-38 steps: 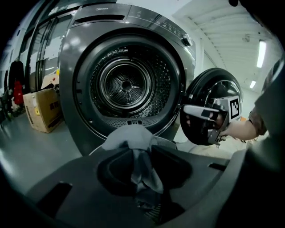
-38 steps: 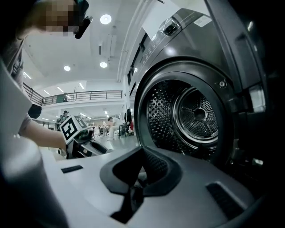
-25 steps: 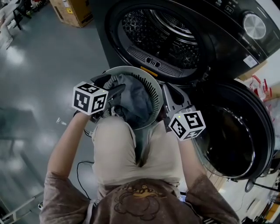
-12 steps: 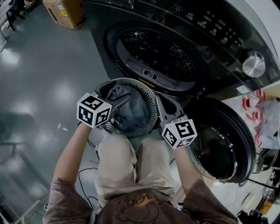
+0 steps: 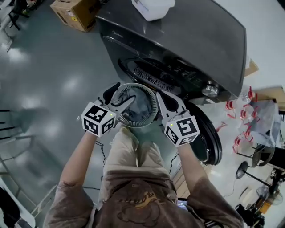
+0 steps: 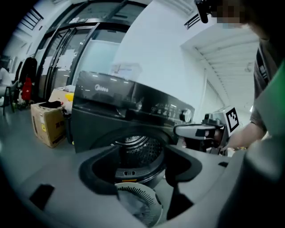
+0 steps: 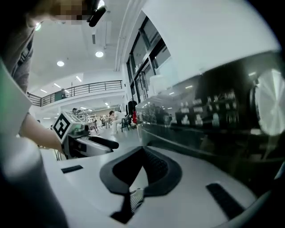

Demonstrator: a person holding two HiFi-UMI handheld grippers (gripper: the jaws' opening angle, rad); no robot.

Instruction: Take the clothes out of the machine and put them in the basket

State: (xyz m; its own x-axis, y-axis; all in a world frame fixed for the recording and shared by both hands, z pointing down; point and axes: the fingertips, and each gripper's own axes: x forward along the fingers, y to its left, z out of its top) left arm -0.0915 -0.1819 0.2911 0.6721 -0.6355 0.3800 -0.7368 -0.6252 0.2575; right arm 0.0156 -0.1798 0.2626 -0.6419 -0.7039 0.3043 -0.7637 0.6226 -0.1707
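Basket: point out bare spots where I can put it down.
Free: the grey floor left of the machine, below the cardboard box. Also its top, right of the white container. Crowded: right of the open door, among red clips and stands.

**A:** How does your basket [image 5: 141, 121] look?
**B:** Round, pale grey, slotted all round its wall; it's upright, held off the floor just in front of your machine [image 5: 187, 44].
**A:** And your clothes [image 5: 139, 103]?
**B:** A crumpled grey bundle, lying inside the basket.
**A:** The machine itself?
**B:** Dark, front-loading; its door [image 5: 209, 138] hangs open at your right; its perforated drum [image 6: 133, 149] stands exposed.
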